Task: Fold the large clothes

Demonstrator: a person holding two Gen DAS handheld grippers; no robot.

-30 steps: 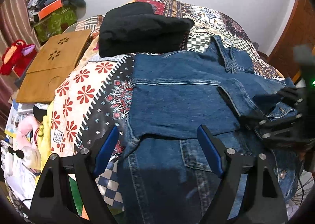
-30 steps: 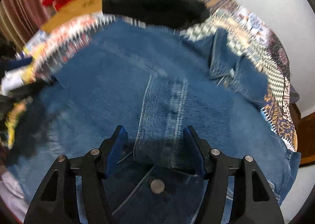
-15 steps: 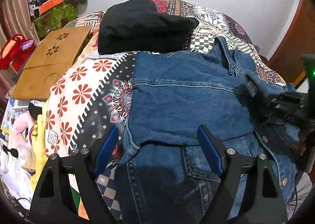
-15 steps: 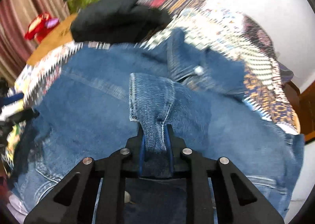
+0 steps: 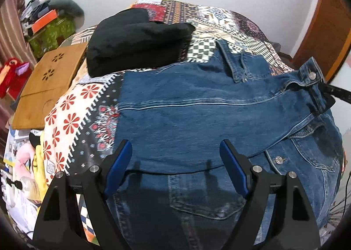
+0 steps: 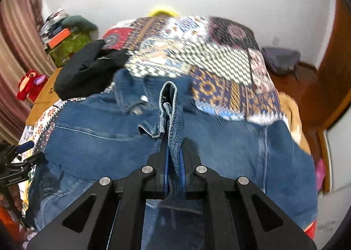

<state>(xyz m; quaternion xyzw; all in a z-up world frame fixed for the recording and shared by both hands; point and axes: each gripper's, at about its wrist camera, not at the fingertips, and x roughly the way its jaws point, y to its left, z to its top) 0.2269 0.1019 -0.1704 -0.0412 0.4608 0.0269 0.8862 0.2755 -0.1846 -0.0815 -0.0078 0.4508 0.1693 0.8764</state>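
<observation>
A: Left wrist view. Left tool (image 5: 175, 166) fingers spread apart, gripping nothing; denim jacket (image 5: 197, 114) lies directly ahead of and beneath them on the bed (image 5: 72, 118). Black folded garment (image 5: 136, 39) beyond the jacket, far left of the tool.

B: Right wrist view. Right tool (image 6: 174, 162) fingers together, clamped on a pinched fold of the denim jacket (image 6: 105, 138), which rises between them. Patterned bedspread (image 6: 210, 59) ahead; left tool (image 6: 17, 162) at far left edge.
</observation>
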